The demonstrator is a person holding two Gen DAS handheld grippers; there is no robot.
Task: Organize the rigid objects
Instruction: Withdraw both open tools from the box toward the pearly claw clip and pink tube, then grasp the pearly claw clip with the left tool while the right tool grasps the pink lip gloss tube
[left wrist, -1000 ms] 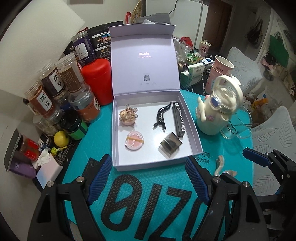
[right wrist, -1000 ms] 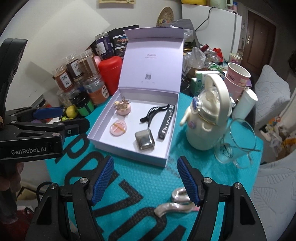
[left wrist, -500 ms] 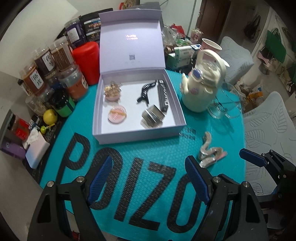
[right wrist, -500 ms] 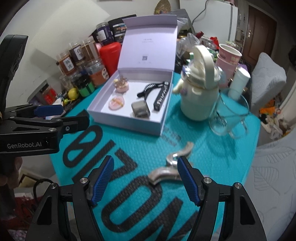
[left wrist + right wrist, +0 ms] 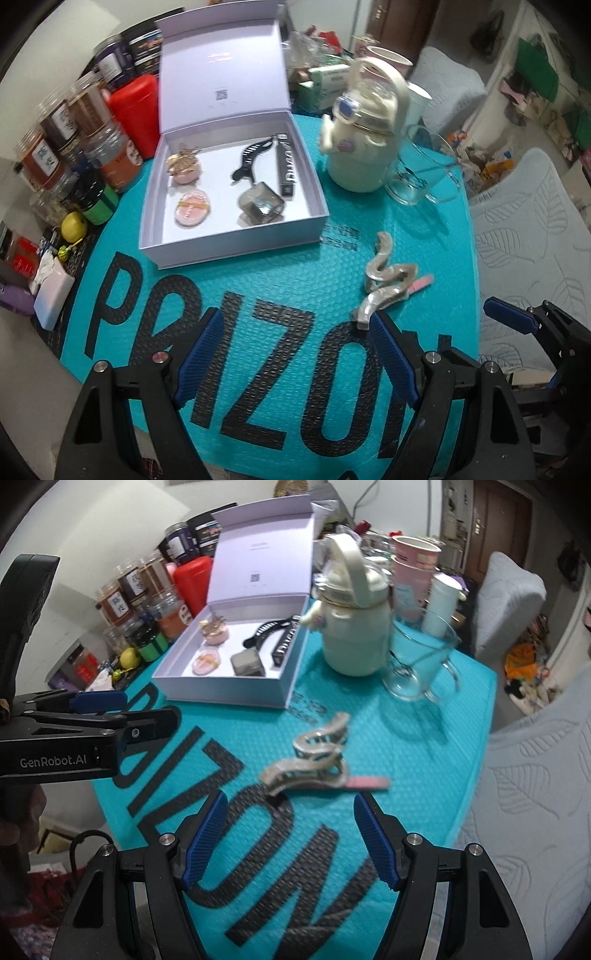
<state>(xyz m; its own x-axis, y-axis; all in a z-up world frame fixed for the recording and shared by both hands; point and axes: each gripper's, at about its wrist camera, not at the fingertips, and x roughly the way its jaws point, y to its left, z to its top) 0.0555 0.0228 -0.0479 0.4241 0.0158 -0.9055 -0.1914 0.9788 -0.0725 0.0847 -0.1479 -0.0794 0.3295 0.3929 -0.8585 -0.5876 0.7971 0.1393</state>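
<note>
An open lilac box (image 5: 236,243) (image 5: 221,694) stands on the teal mat. It holds a black hair claw (image 5: 251,157), a black bar (image 5: 286,168), a grey square case (image 5: 260,206), a pink round compact (image 5: 192,212) and a gold-topped pink piece (image 5: 184,168). A silver wavy hair clip (image 5: 386,284) (image 5: 314,757) lies on the mat with a thin pink stick (image 5: 365,782) beside it. My left gripper (image 5: 295,365) is open and empty, back from the box. My right gripper (image 5: 291,834) is open and empty, just short of the silver clip.
A cream kettle-shaped bottle (image 5: 364,147) and a glass mug (image 5: 421,177) stand right of the box. Spice jars (image 5: 74,129), a red canister (image 5: 135,107) and a lemon (image 5: 74,227) crowd the left edge. Pink cups (image 5: 413,576) stand behind. A white chair (image 5: 528,240) is at right.
Both grippers have pulled back from the box toward the near edge of the mat. The silver clip now lies much nearer the right gripper's fingers. Nothing was grasped.
</note>
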